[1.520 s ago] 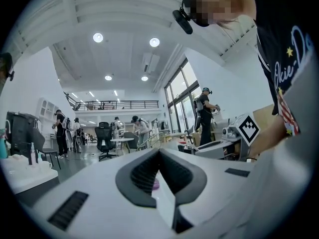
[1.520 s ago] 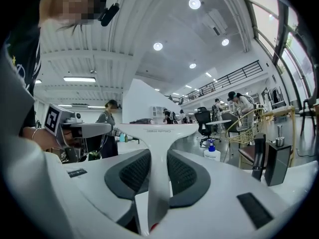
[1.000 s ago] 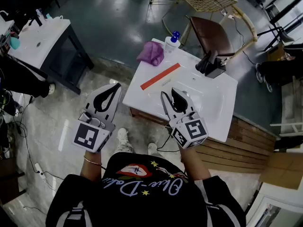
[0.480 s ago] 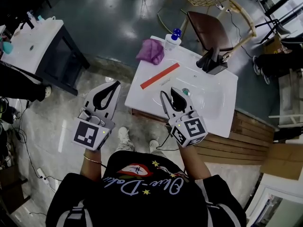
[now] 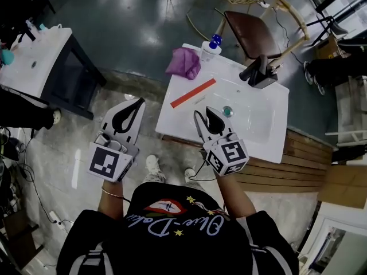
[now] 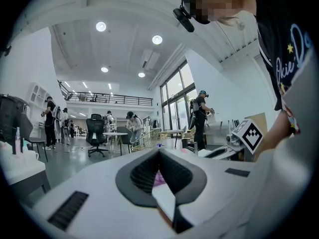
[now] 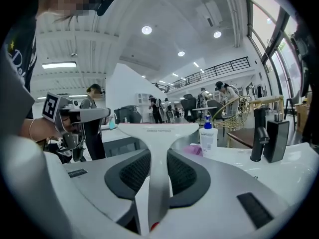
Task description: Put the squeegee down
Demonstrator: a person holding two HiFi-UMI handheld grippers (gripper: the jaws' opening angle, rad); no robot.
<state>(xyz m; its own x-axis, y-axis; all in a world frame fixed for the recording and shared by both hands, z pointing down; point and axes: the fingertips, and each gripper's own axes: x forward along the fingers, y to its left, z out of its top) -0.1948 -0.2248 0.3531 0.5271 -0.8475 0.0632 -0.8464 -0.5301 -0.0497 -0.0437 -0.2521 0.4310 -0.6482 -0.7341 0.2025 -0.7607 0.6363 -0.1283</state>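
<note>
Standing on grey floor [image 5: 132, 33], white washbasin [image 5: 270, 145] faces the gripped squeegee [image 5: 194, 92].

The person wears a black T-shirt [image 5: 172, 236] with pale blue script lettering, small yellow stars and a red-and-white emblem on its front. White stripes run down the short sleeves [image 5: 86, 261]. A thin bracelet [image 5: 112, 195] rings the left wrist, the shoes [image 5: 152, 166] are pale, and a black camera [image 6: 182, 15] sits at the head. The left gripper [image 5: 141, 102] and right gripper [image 5: 202, 112] have light grey shells and black ribbed pads [image 7: 134, 174]. Each carries a cube [image 5: 110, 164] with black-and-white square markers.
</note>
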